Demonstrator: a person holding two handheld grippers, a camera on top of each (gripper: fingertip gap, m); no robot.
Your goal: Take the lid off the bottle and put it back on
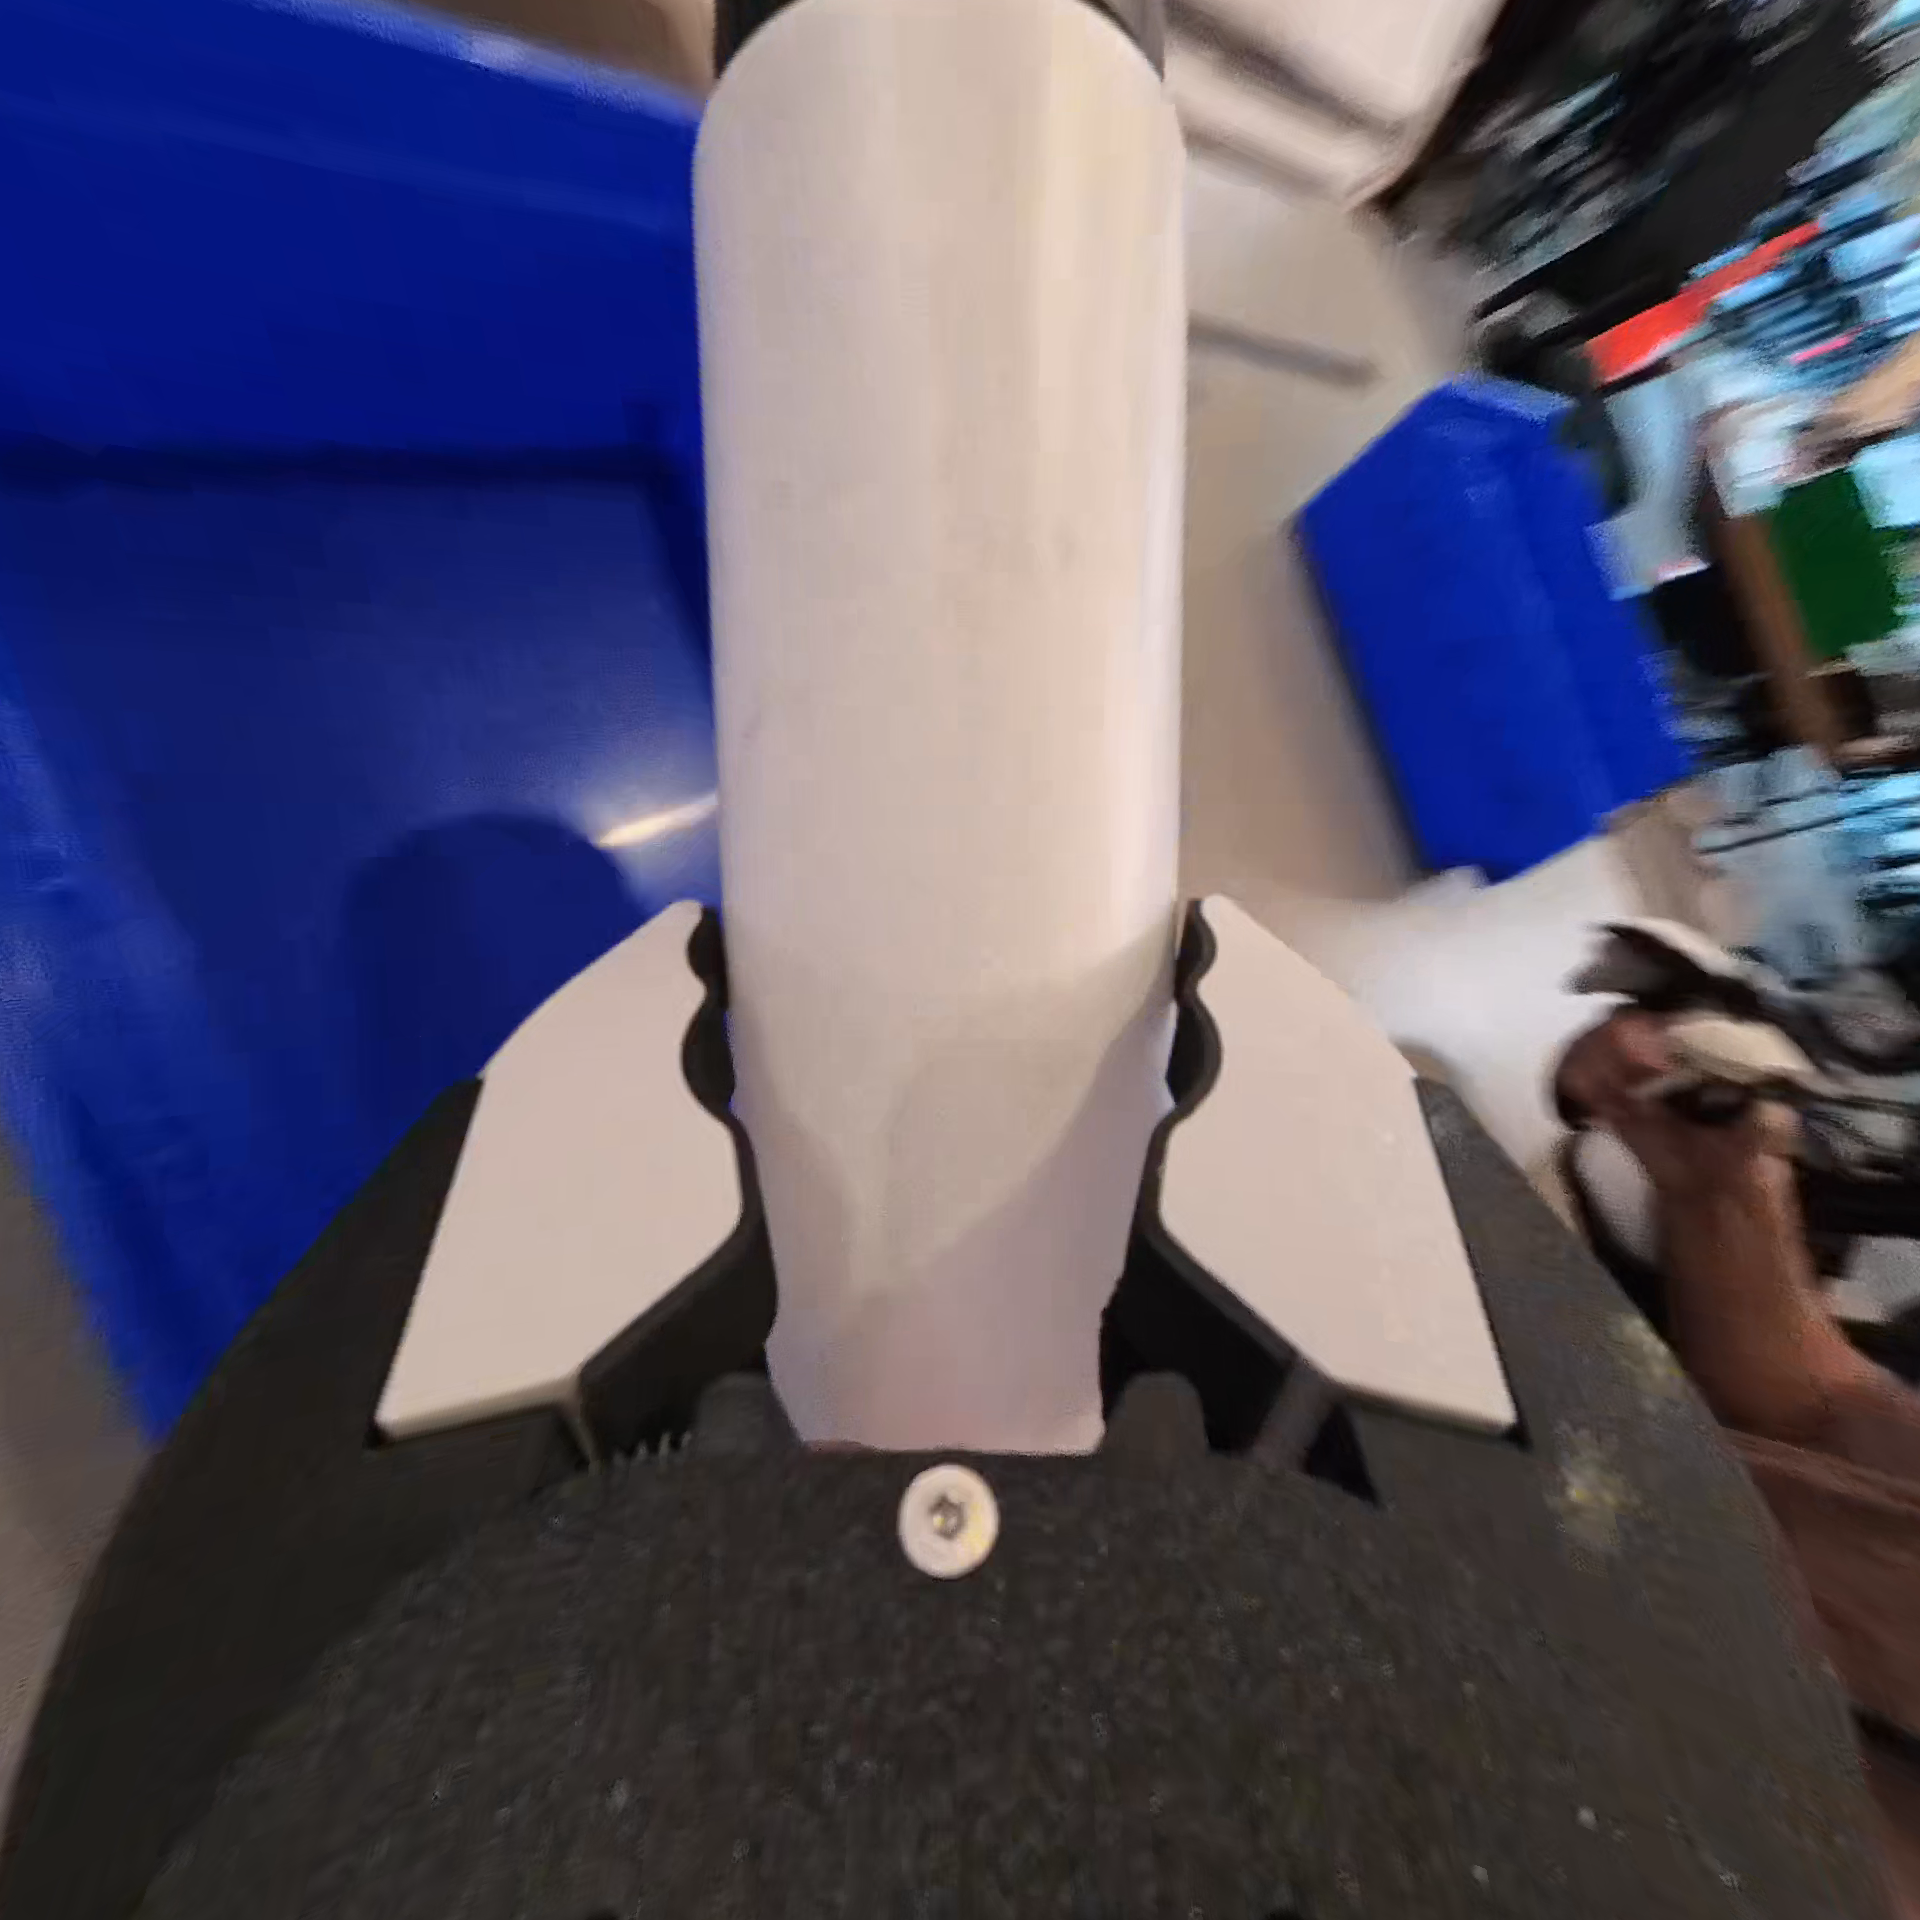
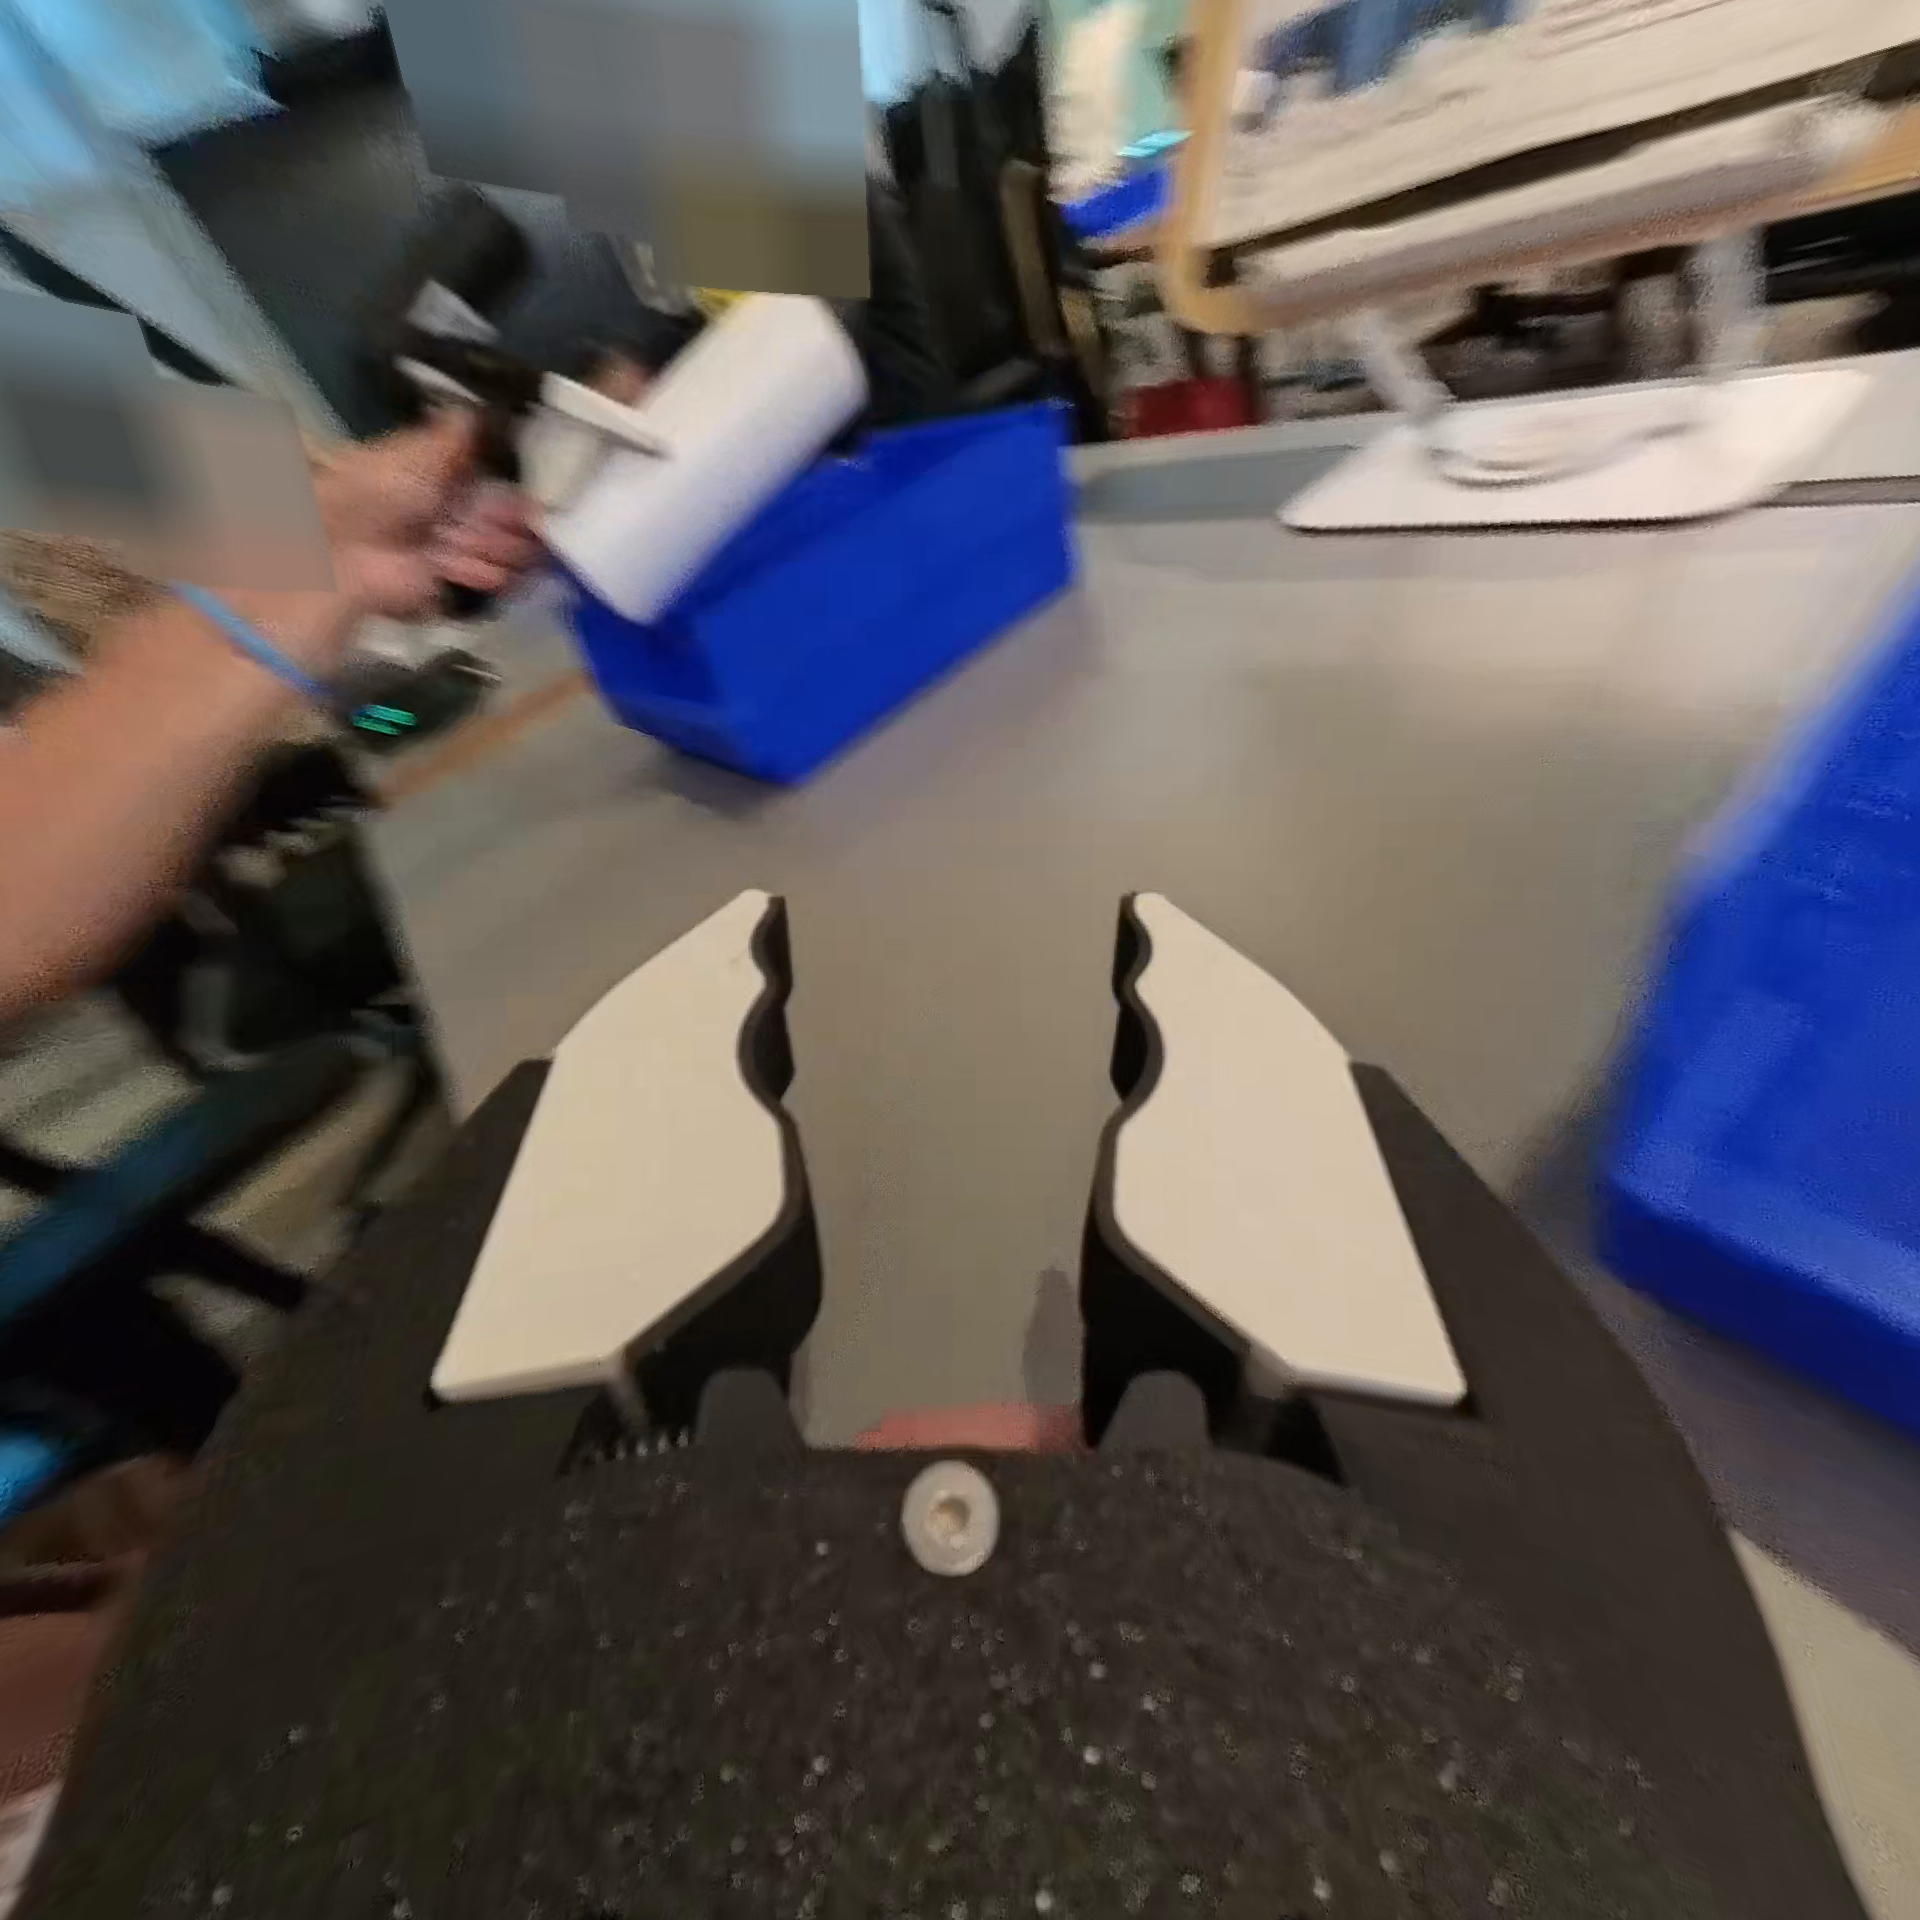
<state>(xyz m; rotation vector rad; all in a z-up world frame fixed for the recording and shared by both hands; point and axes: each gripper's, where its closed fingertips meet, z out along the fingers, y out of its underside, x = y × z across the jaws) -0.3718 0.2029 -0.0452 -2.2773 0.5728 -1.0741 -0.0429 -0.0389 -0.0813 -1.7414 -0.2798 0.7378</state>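
Clamped lengthwise in the left gripper (image 1: pixel 951 997): white bottle (image 1: pixel 940 540), lid end at twelve o'clock, above a blue bin (image 1: pixel 312 520). Right gripper (image 2: pixel 951 997) half open, empty, over grey table (image 2: pixel 1299 727). Risk: smooth bottle slipping or swinging during twisting.

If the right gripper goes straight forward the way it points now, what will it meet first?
Probably only the bare grey table. The right gripper is open and holds nothing, and no object lies between or straight ahead of its fingers. One blue bin stands off to the left, another blue bin to the right. Depth is unclear.
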